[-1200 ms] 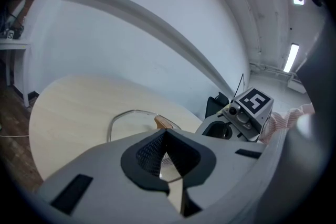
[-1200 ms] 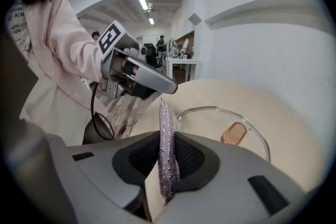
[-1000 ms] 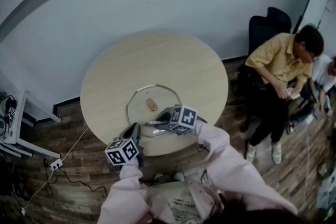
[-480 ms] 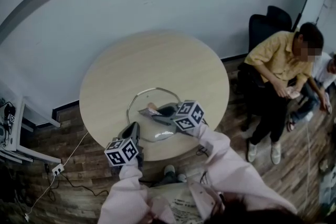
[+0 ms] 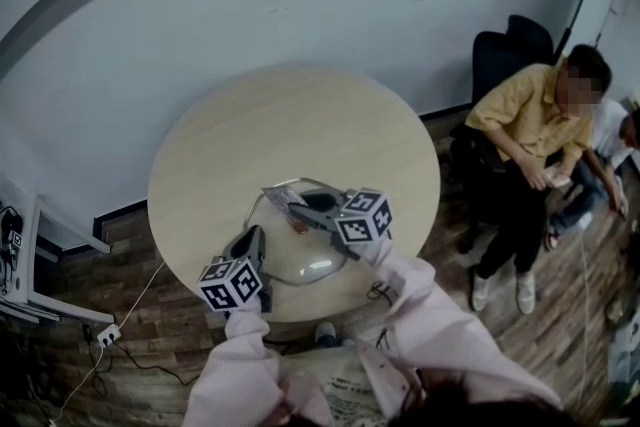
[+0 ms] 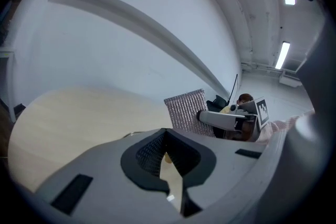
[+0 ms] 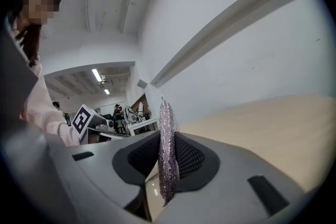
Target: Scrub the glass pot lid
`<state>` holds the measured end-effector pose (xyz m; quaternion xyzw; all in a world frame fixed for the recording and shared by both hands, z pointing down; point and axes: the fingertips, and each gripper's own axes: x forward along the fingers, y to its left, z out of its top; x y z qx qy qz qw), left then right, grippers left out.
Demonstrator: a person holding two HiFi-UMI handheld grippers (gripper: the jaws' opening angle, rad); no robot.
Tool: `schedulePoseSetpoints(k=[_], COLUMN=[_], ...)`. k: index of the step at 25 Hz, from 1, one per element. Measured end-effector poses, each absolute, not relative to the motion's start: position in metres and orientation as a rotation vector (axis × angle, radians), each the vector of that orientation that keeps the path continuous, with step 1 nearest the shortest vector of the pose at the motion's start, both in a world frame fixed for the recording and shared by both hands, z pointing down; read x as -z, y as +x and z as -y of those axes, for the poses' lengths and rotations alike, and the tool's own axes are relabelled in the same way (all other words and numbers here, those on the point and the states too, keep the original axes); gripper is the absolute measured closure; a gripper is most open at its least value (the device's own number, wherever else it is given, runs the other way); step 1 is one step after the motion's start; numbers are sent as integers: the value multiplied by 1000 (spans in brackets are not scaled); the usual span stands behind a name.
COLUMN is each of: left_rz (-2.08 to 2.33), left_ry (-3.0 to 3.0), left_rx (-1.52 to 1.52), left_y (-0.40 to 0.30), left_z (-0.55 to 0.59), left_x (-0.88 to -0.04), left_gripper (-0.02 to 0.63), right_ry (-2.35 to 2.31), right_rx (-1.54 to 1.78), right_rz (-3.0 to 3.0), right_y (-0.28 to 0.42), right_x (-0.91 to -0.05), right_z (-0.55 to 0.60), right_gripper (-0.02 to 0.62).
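- The lid (image 5: pixel 312 263) lies on the round table (image 5: pixel 300 115) near its front edge, in the lower middle of the head view, with its brown knob (image 5: pixel 297 225) at the centre
- The left gripper (image 5: pixel 250 237) sits at the lid's left rim; its own view shows the jaws nearly together, the tips pinched on that rim, with only a thin wedge of gap behind them through which the knob shows
- The right gripper (image 5: pixel 302 206) is clamped tight on a silvery pad (image 5: pixel 282 196); in its own view the pad stands edge-on between the jaws and sticks up past the tips
- In the head view the pad is over the lid's upper left, just beyond the knob; whether it touches the glass cannot be told
- A person (image 5: pixel 530 135) in a yellow shirt sits at the right of the head view, beside the table
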<state>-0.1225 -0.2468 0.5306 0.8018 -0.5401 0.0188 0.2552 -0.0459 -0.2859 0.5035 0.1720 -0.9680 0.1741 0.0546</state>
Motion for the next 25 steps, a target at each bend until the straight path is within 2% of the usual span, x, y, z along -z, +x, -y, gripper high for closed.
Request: schedulePoseSetpoints(k=[14,25], left_rz=[1365,1362], left_ry=[2225,2216], left_rx=[-80,-80], left_y=[-127,-124], left_z=[280,291], left_x=[-540,-543], left_gripper=[607,607], right_ry=[681,696], right_rx=[-392,-452], right_rz=[2858,2808], right_y=[-54,-57], right_x=[-515,-526], right_z=[332,349], right_gripper=[508,508])
